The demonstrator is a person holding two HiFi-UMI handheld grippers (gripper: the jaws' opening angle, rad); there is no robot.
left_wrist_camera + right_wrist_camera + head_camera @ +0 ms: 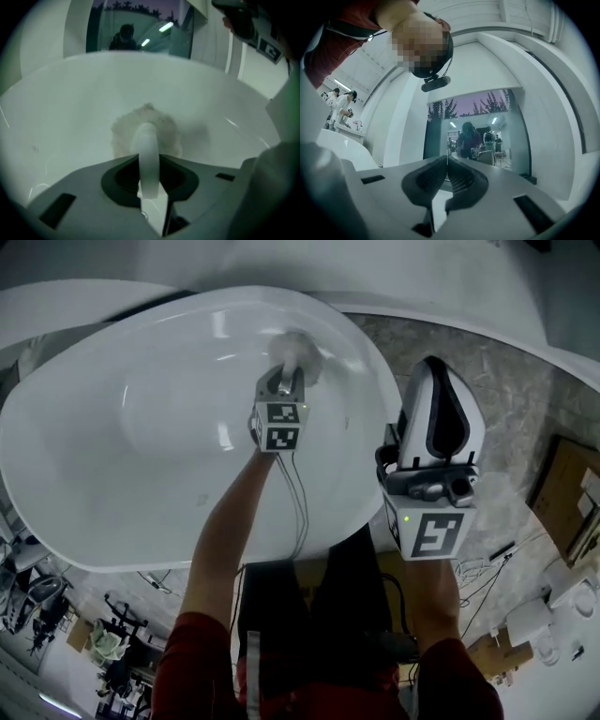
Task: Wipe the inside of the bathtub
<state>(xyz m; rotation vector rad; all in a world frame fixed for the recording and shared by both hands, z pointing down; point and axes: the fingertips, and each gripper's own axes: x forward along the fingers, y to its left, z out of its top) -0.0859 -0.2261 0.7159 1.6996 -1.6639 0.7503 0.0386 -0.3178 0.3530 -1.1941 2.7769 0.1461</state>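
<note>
I am reaching my left gripper [287, 371] down into the bathtub [84, 521], whose white bowl is spreading out to the left of the tool and all around its tips. Its jaws are clamping the white handle [148, 154] of a fluffy round pad [124, 133] (pale, close to the tub's own colour). The pad is sitting just beyond the jaw tips and lying against the tub's inner wall. Behind the jaws, thin cables [302, 493] are trailing back from the marker cube [279, 426] along my forearm.

To the right of that tool I am holding my right gripper [434, 381] outside the tub's rim and above the speckled floor [506, 371], with its tips pointing up toward my head. Its jaws are meeting at the tips, with nothing between them. Far beyond those tips, a few people [468, 138] are standing in a lit space framed by white walls.
</note>
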